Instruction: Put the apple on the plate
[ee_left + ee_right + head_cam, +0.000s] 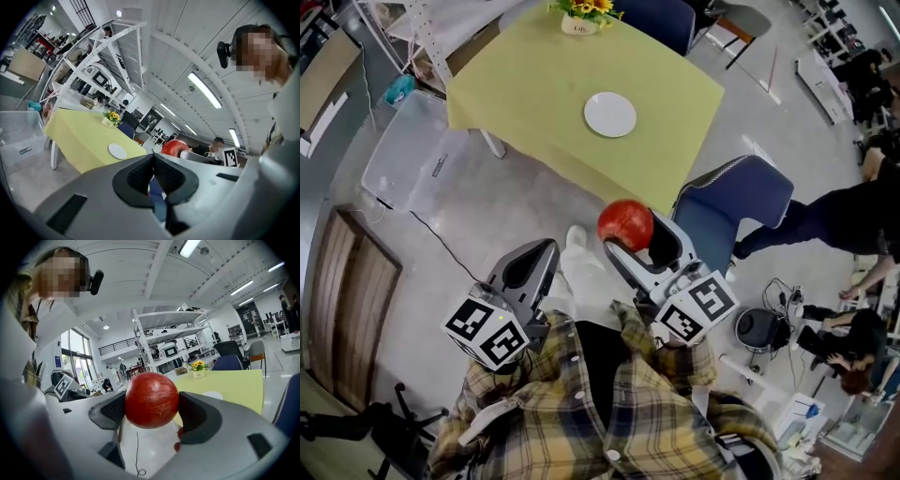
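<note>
Already gripped: the apple (625,225) sits clamped between the jaws of your right tool (151,401). It is up in the air above the floor, short of the near corner of the yellow-clothed surface (516,84) and well apart from the white plate (609,114), which lies bare near the surface's middle. Your left tool (153,164) has its jaws pressed together on nothing and hangs beside the right. Judged progress: pickup done; the carry over the surface, the set-down on the plate and the release are all left.

Glossy apple (151,400) (matt tablecloth (534,75))
</note>
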